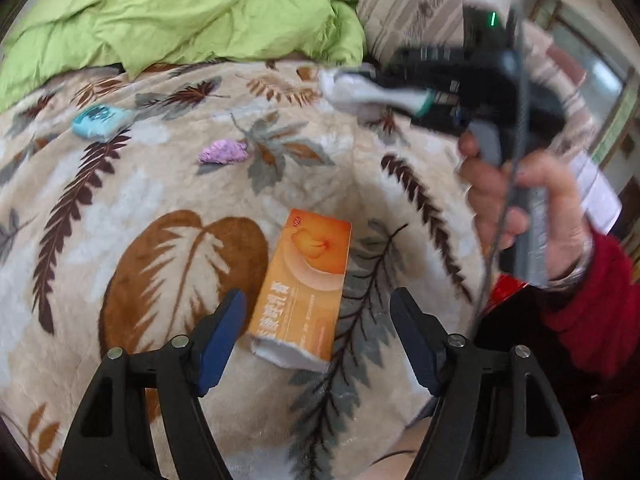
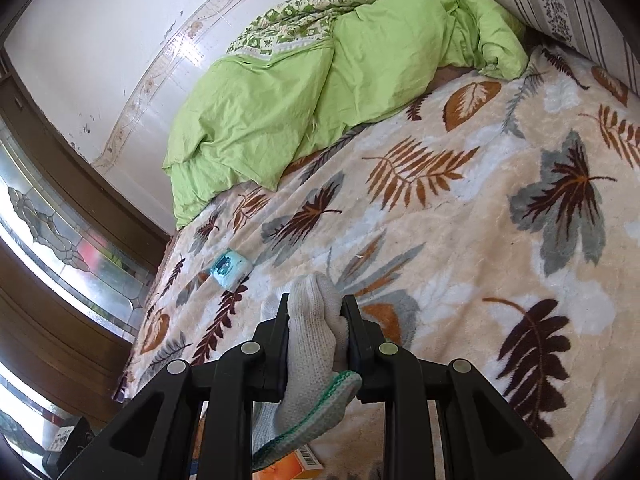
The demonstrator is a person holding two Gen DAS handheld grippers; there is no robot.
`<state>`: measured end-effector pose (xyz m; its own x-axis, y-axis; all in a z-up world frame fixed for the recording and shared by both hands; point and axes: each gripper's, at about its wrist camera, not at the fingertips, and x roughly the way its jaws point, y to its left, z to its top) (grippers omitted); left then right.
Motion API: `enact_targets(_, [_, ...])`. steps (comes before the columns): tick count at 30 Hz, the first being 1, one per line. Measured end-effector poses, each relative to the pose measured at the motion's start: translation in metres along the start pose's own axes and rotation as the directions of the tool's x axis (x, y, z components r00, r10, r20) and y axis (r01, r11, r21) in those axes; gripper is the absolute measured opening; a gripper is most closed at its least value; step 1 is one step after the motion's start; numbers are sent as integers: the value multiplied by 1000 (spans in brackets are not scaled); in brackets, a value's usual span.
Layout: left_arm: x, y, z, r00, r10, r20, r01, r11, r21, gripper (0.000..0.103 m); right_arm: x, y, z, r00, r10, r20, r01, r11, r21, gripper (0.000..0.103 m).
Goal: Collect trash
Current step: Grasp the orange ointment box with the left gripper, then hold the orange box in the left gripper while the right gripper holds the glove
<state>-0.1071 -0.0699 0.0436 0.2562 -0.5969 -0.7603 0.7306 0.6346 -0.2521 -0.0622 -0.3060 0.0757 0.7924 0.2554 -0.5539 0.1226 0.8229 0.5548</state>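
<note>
A bed fills both views, covered by a cream fleece blanket [image 1: 120,200] printed with brown and grey leaves.

In the left wrist view, a rumpled green duvet [image 1: 180,12] lies along the far edge. Below it, from left to right, sit a small blue packet [image 1: 100,122], then a crumpled purple wad [image 1: 224,152], both loose on the blanket and well apart from the grippers. Near the bottom centre, an orange carton [image 1: 308,280] with a torn white end lies flat, between the spread blue-padded fingers of the left gripper [image 1: 318,336]. The jaws stand wide and do not touch it. At the right, a hand [image 1: 532,216] in a red sleeve [image 1: 600,300] holds the right gripper [image 1: 352,84], blurred, with a white glove [image 1: 348,92] at its tip. A striped pillow [image 1: 412,8] lies behind it.

In the right wrist view, a dark wooden door with patterned glass [image 2: 52,240] stands at the left, beside a white wall [image 2: 100,40]. The duvet lies against that wall, the pillow at the top right corner. The packet rests near the blanket's left edge. At bottom centre the right gripper's narrow jaws clamp the knitted glove, its green-trimmed cuff hanging toward the camera. A corner of the carton shows beneath it.
</note>
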Motion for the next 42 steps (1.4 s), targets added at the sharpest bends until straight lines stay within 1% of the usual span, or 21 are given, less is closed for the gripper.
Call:
enact_targets(2, [11,-2,4,998,54,-17,-54,998,24,73,-2,2,0,1000,-8,5,8,1000,-15,24])
enact_targets(4, [23,-2,8,996,83,-35,-82,996,23,73,-4,3,-1,1000,-12,9,12,1000,-16,24])
enact_targets(5, [29,-3,10,995,90,-41,-89,996,15,63,-5,3,-1,1000,-12,10,12,1000,-15,24])
enact_targets(6, [35,-2,11,994,94,-50,-94,996,9,45,-7,4,-1,1000,-12,12,12,1000,-14,24])
enact_targets(7, [40,-1,12,992,109,-64,-109,994,7,45,-8,4,-1,1000,-13,15,13,1000,-15,24])
enact_targets(8, [43,-2,14,989,135,-55,-134,991,13,45,-9,5,-1,1000,-13,17,14,1000,-18,24])
enact_targets(10, [45,-4,16,987,158,-42,-157,987,15,45,-13,6,-3,1000,-17,16,17,1000,-24,24])
enact_targets(13, [41,2,19,979,204,-13,-205,978,-38,45,-21,12,-7,1000,-15,22,16,999,-42,24])
enact_targets(16, [27,17,23,959,279,46,-271,954,-126,45,-32,21,-17,999,-24,32,27,996,-88,24])
enact_targets(19, [6,30,25,940,320,117,-288,929,-231,45,-41,31,-35,999,-36,35,41,989,-142,24])
enact_targets(20, [0,31,25,931,339,134,-301,922,-245,45,-45,36,-41,998,-41,37,46,985,-166,24])
enact_targets(24, [-23,24,25,892,408,197,-352,898,-265,45,-57,52,-57,997,-40,60,52,972,-229,24])
enact_targets(26, [-34,22,25,878,424,223,-360,891,-278,45,-63,59,-63,996,-36,80,56,965,-258,24])
enact_targets(28, [-41,19,25,871,429,240,-362,890,-278,45,-68,65,-68,994,-40,98,66,959,-277,24])
enact_targets(30, [-53,12,22,846,461,268,-391,878,-277,45,-71,69,-72,995,-31,97,57,959,-278,24])
enact_targets(32, [-65,4,19,830,479,286,-412,872,-264,45,-73,70,-76,995,-28,94,54,960,-275,24])
enact_targets(34, [-74,-3,16,817,499,289,-434,862,-263,45,-77,70,-80,996,-25,91,49,960,-274,24])
enact_targets(37, [-86,-14,4,807,517,286,-457,853,-252,45,-83,70,-87,996,-26,89,51,957,-286,24])
enact_targets(39, [-91,-21,-6,789,544,285,-488,837,-247,45,-87,69,-93,996,-27,84,51,953,-297,24])
enact_targets(40, [-90,-23,-9,784,552,285,-496,832,-248,45,-87,69,-96,996,-29,80,52,952,-302,24])
enact_targets(42, [-87,-26,-15,764,580,283,-524,814,-252,45,-84,67,-99,998,-32,63,50,951,-305,24])
